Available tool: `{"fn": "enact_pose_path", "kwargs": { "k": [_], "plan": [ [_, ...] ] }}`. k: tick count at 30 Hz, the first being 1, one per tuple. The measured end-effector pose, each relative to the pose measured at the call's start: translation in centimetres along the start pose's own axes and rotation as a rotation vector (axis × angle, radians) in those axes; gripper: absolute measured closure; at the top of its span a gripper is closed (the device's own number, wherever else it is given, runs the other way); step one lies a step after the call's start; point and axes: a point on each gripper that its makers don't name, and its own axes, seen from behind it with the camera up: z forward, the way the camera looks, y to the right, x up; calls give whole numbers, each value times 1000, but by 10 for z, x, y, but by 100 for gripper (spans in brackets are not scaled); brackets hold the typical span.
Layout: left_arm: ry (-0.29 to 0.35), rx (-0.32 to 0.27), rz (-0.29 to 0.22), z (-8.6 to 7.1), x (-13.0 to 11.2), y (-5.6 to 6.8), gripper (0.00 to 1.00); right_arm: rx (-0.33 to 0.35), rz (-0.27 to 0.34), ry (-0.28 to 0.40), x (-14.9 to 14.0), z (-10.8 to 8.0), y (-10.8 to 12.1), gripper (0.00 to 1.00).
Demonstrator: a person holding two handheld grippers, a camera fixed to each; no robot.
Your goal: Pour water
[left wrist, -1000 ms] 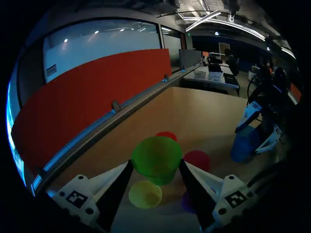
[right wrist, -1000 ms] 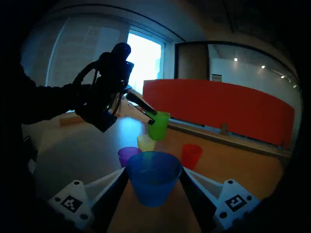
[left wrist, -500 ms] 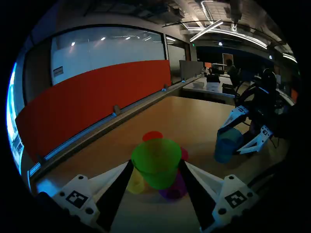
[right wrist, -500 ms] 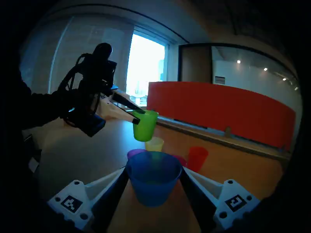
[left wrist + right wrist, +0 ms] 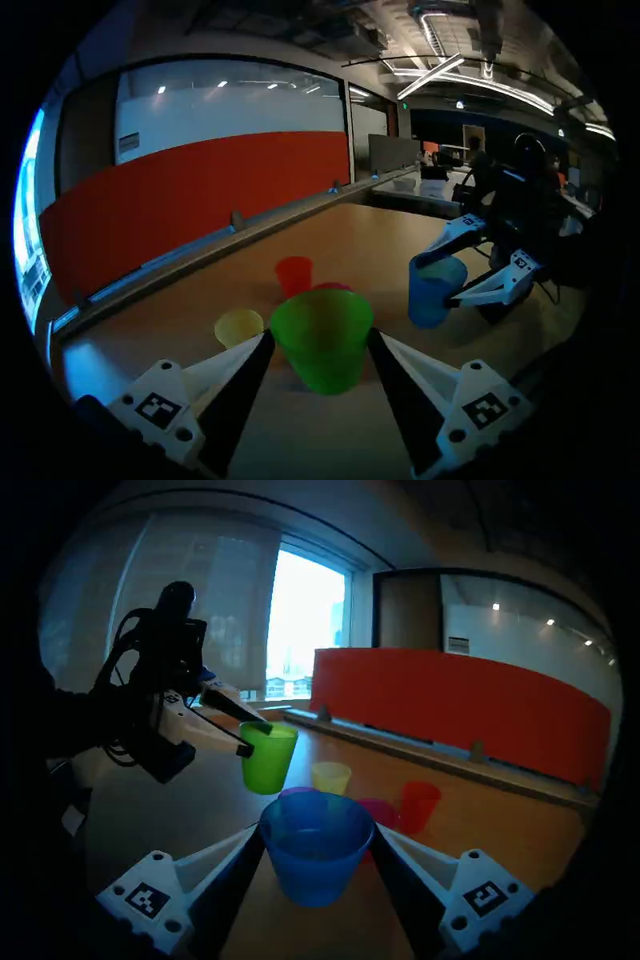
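My left gripper [image 5: 322,346] is shut on a green cup [image 5: 322,338], held upright above the wooden table [image 5: 376,240]. In the right gripper view the same green cup [image 5: 268,757] hangs at left centre in the left gripper [image 5: 254,739]. My right gripper [image 5: 317,840] is shut on a blue cup [image 5: 316,856] that stays upright; its contents are hard to make out. The left gripper view shows that blue cup [image 5: 430,290] at the right, in the right gripper [image 5: 434,279]. On the table stand a yellow cup [image 5: 238,326], an orange-red cup [image 5: 294,276] and a magenta cup [image 5: 378,811].
A purple cup [image 5: 298,792] peeks out behind the blue one. A red partition [image 5: 200,192] with a metal rail runs along the table's far edge. A bright window [image 5: 308,632] lies behind the left hand. More desks [image 5: 432,180] stand farther back.
The left gripper has drawn the green cup back and lower, off the standing cups. The two held cups now sit closer together. Both grips are unchanged.
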Motion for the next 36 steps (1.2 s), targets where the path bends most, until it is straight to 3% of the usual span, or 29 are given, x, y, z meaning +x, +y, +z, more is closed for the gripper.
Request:
{"fn": "enact_pose_path", "kwargs": {
  "k": [5,11,23,36],
  "plan": [
    [69,2,-45,-12,4,9,14,6,1,2,0,1,-4,8],
    [98,4,-66,-20,-7,20,14,11,5,-1,-1,1,-8,8],
    [140,-25,4,-30,-5,55,14,16,14,6,-2,2,-13,8],
    [159,-89,4,-33,-9,82,14,42,6,25,8,3,-25,8]
  ]
}}
